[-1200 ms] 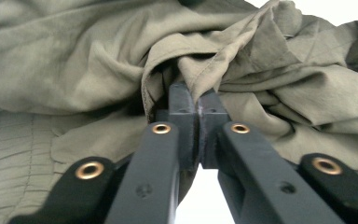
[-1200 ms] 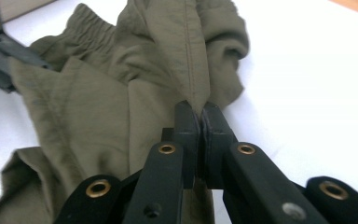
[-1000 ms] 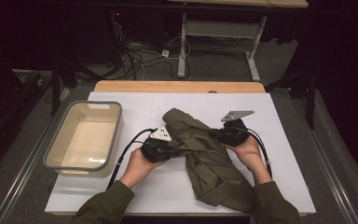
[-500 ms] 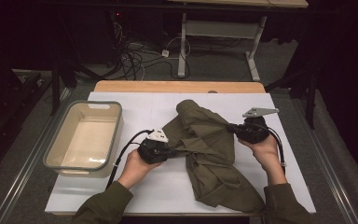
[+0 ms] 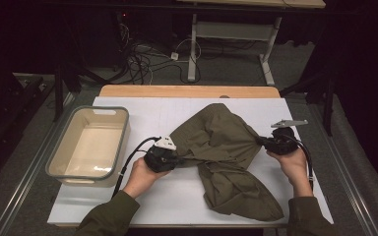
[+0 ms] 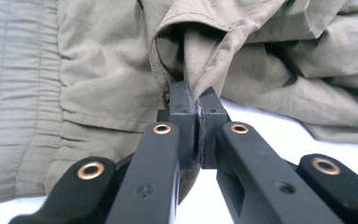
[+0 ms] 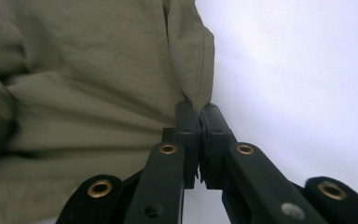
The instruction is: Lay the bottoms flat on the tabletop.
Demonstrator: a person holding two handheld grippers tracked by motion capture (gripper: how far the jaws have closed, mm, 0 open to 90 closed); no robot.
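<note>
Overhead: tub (image 5: pixel 88 147) beside garment (image 5: pixel 221 157) | left gripper (image 6: pixel 197 100) view: clamped on hem | right gripper (image 7: pixel 199 112): clamped likewise

Pretty dark room, light really just hits the white table top (image 5: pixel 128 196). Behind it there's a wooden-edged bench (image 5: pixel 187 91), a tangle of cables (image 5: pixel 147 61) on the grey floor (image 5: pixel 226 64), and a white desk frame (image 5: pixel 231 32) at the top.
</note>
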